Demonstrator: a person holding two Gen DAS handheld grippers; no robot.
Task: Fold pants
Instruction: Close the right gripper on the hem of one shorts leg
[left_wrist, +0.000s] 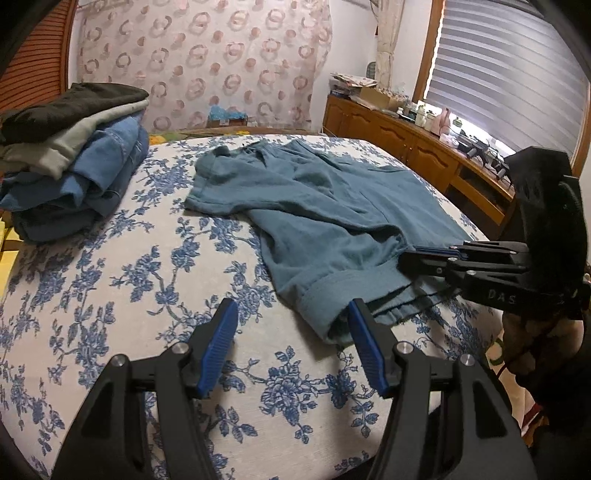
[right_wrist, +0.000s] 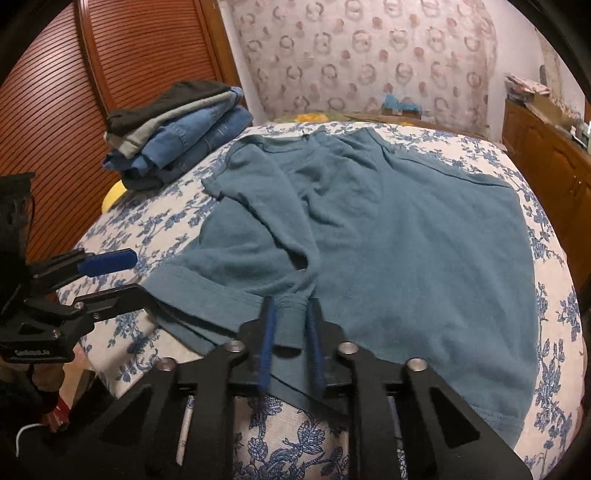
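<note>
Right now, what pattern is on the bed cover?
Blue flowers on white, on the bed cover; clearest in the left wrist view.

pants (right_wrist: 406, 240): soft matt cloth | bed cover (left_wrist: 129, 288): rough woven cloth | cupboard (left_wrist: 399, 136): shiny wood | left gripper (left_wrist: 291, 339): ribbed plastic pads

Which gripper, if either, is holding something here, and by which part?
The right gripper is shut on the teal garment, pinching a hemmed cuff at its near edge. The left gripper is open, holding nothing.

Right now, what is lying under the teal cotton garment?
The white bedspread with blue flowers shows all around the teal cotton garment. Whatever lies directly beneath the cloth is covered and cannot be seen.
</note>
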